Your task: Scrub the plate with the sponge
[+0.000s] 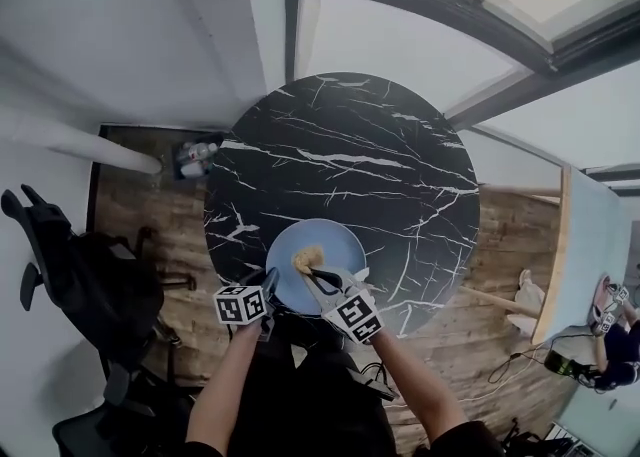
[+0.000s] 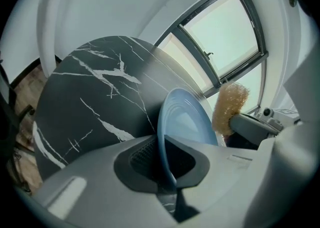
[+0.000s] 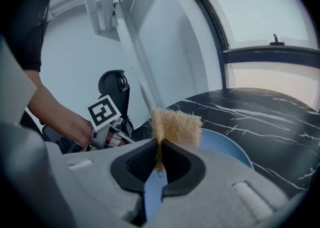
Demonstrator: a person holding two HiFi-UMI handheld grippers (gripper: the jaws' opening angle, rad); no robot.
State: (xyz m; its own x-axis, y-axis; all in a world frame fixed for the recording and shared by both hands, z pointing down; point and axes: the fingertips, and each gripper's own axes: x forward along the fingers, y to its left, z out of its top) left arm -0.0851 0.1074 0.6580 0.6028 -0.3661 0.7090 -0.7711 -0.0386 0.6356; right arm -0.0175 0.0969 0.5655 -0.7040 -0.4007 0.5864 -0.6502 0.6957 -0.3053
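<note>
Right now a person is leaning over the near edge of a round black table (image 1: 350, 145), working a gripper in each hand. The plate (image 1: 335, 241) is lying on the table just in front of them, close to that near edge. The left gripper (image 1: 270, 281) is reaching in at the plate's near left rim, and in the left gripper view its jaws are standing almost together, pinching the thin blue rim between their dark pads. The right gripper (image 1: 318, 275) is coming in from the near right, pointing down toward the plate's middle. Its jaws are closed tight on the lower end of the sponge (image 1: 306, 260), a tan, fibrous pad that is sticking out past the fingertips. The sponge is hanging over the plate's inner face, though whether it is actually pressing on the surface I cannot tell. The two grippers are sitting near each other, with the sponge between them. A dark chair (image 1: 70, 265) is standing on the wooden floor to the left, and a window (image 1: 450, 15) is running along the far wall.
</note>
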